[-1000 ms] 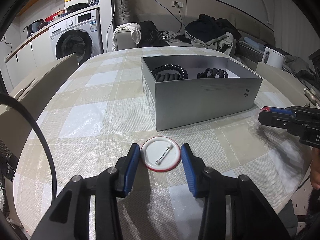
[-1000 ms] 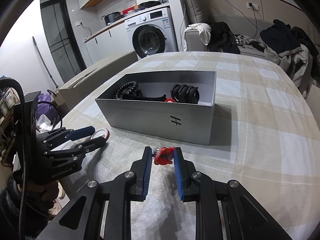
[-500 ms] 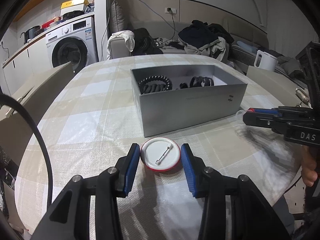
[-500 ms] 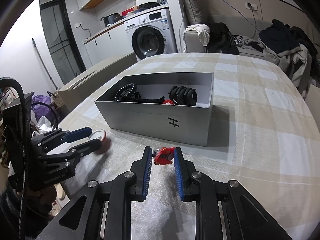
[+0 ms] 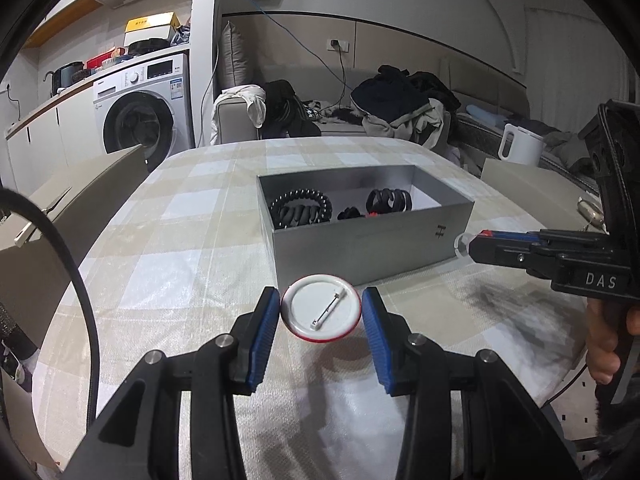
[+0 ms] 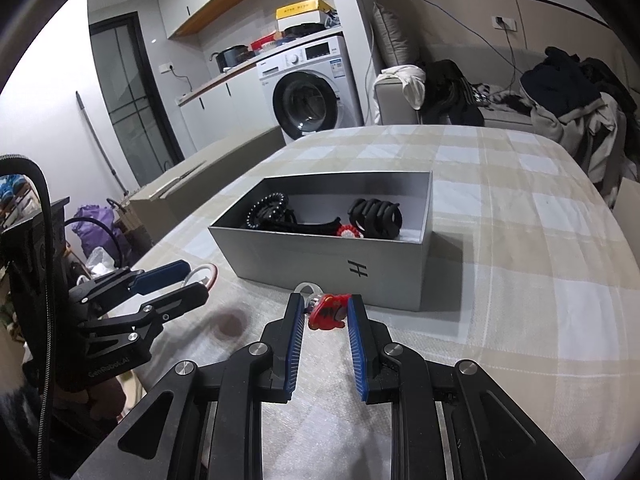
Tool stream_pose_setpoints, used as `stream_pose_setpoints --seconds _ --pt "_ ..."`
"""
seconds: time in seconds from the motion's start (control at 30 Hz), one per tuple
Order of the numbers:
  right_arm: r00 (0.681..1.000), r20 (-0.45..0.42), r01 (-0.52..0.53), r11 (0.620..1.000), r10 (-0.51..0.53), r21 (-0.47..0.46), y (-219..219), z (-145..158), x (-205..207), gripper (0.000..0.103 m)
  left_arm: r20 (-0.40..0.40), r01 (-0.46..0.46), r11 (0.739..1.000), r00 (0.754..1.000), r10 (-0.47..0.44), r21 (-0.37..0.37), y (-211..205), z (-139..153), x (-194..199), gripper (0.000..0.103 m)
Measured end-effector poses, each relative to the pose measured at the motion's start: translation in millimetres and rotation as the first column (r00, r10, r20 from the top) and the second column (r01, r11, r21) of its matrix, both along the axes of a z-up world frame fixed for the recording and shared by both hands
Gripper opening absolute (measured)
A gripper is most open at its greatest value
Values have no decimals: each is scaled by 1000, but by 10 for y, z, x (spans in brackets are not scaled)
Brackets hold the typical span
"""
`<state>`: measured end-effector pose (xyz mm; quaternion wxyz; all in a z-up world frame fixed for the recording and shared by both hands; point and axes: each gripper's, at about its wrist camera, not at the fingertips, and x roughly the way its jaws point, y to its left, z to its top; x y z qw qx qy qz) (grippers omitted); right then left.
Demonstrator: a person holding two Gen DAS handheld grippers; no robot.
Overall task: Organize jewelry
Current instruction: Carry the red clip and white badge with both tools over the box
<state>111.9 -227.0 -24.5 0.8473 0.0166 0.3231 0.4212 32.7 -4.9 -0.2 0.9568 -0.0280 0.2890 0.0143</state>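
Here 1 round badge [image 5: 321, 309], white back up with a red rim, sits clamped between the left gripper [image 5: 320, 304] pads, its pin slanting up toward the grey box [image 5: 372, 246]. The right gripper [image 6: 323, 309], squeezed nearly closed, pinches 1 glossy red charm [image 6: 329, 312] just before that box, which holds 2 black coiled ties.

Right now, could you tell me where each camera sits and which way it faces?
Left wrist: on the left tongs, which grip a round white pin badge; looks across the table at the open grey cardboard box; right tongs show.
Right wrist: on the right tongs, shut on a small red charm; faces the box.
Shared: box, washing machine.
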Motion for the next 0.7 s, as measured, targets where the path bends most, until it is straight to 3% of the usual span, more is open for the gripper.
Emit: stream_pose_setpoints --seconds 0.7 --pt "998 27 59 985 -64 160 -138 611 277 21 101 -7 999 995 11 -43 -54 368 286 37"
